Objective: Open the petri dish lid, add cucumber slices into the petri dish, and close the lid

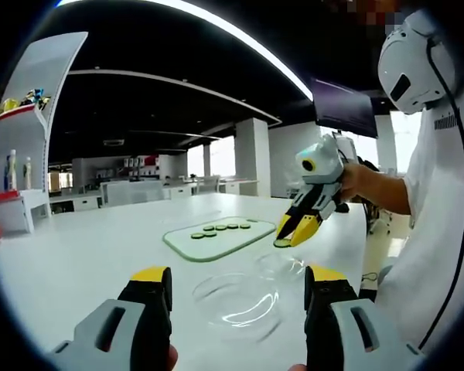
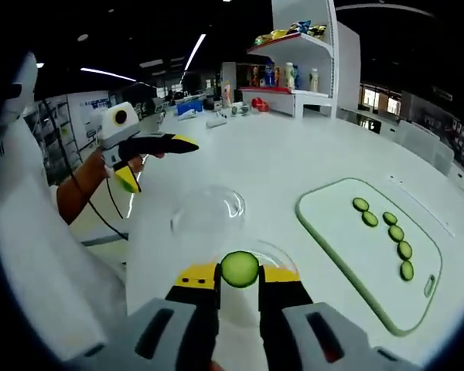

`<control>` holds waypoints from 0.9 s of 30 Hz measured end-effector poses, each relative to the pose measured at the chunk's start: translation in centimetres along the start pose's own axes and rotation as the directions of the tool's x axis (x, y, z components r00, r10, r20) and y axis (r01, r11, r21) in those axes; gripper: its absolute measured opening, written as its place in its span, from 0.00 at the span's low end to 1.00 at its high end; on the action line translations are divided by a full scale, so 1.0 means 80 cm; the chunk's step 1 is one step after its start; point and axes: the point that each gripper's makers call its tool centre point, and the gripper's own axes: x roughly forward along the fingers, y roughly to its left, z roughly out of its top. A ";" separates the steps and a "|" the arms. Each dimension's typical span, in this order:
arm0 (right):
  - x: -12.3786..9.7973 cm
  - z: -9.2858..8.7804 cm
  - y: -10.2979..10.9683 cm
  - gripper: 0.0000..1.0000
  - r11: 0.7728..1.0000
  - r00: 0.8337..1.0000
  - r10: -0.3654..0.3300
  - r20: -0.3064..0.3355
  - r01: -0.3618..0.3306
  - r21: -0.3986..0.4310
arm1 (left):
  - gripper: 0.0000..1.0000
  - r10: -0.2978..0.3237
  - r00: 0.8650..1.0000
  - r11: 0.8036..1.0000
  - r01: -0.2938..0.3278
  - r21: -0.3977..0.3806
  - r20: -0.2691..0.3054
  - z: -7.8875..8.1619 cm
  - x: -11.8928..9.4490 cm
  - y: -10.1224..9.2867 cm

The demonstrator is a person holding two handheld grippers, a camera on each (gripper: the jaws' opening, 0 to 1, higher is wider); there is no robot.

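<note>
Green cucumber slice (image 2: 240,268), pinched edgewise in the right gripper (image 2: 240,280) jaws above the petri dish (image 2: 251,251), may slip and miss; left gripper (image 1: 238,284) jaws gape empty.

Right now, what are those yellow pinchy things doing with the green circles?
A person is holding a gripper in each hand. The right gripper is pinching a cucumber slice just above an open petri dish on the white table. The clear lid lies beside the dish. The left gripper is open and holds nothing. More cucumber slices wait on the cutting board.
</note>
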 end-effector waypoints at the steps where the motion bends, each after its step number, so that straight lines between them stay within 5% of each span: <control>1: 0.001 -0.001 -0.001 0.19 1.000 1.000 -0.002 -0.004 0.002 -0.002 | 0.70 -0.001 1.000 1.000 0.001 -0.001 0.000 0.000 0.000 0.000; 27: 0.019 -0.027 -0.003 0.19 1.000 0.997 0.002 -0.074 -0.002 0.005 | 0.69 0.007 1.000 1.000 -0.007 -0.013 -0.003 -0.009 -0.004 0.001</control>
